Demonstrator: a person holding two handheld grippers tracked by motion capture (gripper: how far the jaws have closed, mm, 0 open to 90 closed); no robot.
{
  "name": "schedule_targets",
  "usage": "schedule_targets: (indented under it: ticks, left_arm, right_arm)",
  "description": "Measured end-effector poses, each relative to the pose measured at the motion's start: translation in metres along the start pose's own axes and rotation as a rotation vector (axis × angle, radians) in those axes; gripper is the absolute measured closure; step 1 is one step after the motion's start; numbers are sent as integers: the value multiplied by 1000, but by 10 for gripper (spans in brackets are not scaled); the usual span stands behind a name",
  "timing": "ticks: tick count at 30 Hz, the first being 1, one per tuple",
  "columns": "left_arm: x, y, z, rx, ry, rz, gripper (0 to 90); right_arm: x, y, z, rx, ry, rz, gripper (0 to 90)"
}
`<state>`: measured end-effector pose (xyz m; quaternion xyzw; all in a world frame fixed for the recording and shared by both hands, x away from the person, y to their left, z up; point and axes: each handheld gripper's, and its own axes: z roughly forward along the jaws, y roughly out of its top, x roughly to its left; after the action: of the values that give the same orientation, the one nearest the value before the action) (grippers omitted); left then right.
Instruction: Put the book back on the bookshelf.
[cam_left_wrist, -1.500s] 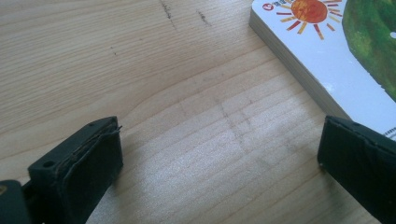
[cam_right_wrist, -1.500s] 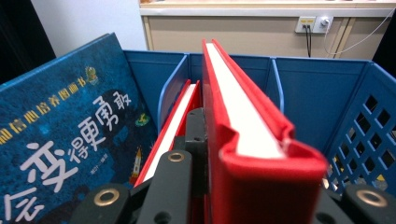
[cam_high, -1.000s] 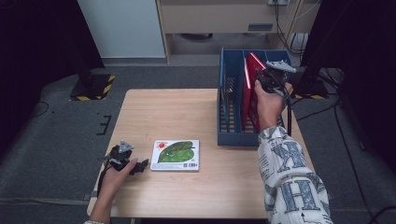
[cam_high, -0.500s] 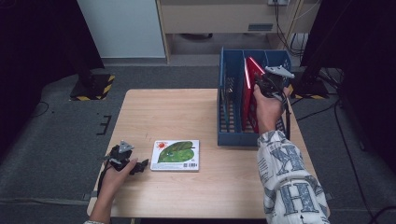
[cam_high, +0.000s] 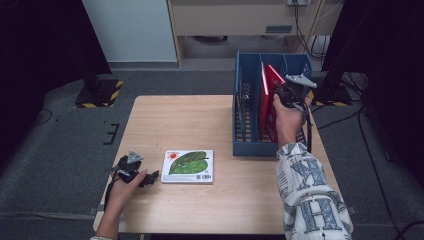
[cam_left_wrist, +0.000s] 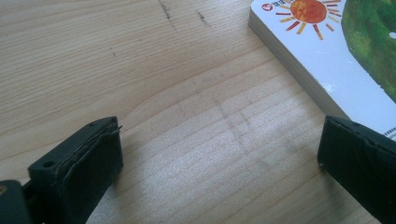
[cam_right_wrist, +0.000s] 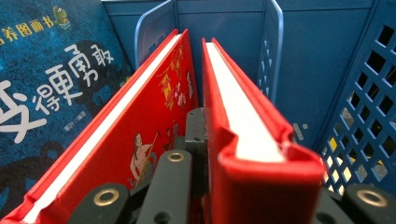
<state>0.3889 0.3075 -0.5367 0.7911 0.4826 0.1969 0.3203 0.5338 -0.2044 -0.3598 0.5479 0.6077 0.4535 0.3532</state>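
Note:
A person's right gripper (cam_high: 291, 91) is over the blue rack (cam_high: 248, 131) at the table's far right, shut on the upper edge of a red book (cam_high: 274, 80) that stands in it. In the right gripper view this red book (cam_right_wrist: 243, 121) sits between the jaws of the right gripper (cam_right_wrist: 261, 182), and a second red book (cam_right_wrist: 140, 116) leans beside it. The left gripper (cam_high: 149, 176) rests low on the table at the near left, open, just left of a white book with a green leaf (cam_high: 189, 166). Its jaws stand wide apart over bare wood, the left gripper (cam_left_wrist: 219, 168) beside the white book's corner (cam_left_wrist: 322, 51).
A dark blue book with white lettering (cam_right_wrist: 42, 88) stands in the rack left of the red ones. The rack's latticed wall (cam_right_wrist: 369, 107) is close on the gripper's right. The wooden table (cam_high: 200, 120) is bare between the white book and the rack. Dark floor surrounds the table.
The right hand has shifted a little lower in the picture with the red book still gripped. The left hand and the white book have not moved.

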Motion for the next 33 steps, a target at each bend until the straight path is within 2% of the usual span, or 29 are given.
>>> schedule_targets:
  ticks: [15, 28, 33]
  left_arm:
    - [0, 0, 0, 0, 0, 0, 0]
    - [0, 0, 0, 0, 0, 0, 0]
    - [0, 0, 0, 0, 0, 0, 0]
  right_arm:
    - [0, -2, -8, 56, 9, -44, 787]
    - [-3, -3, -14, 87, 25, -39, 783]
    - [-3, -3, -15, 97, 26, -51, 783]
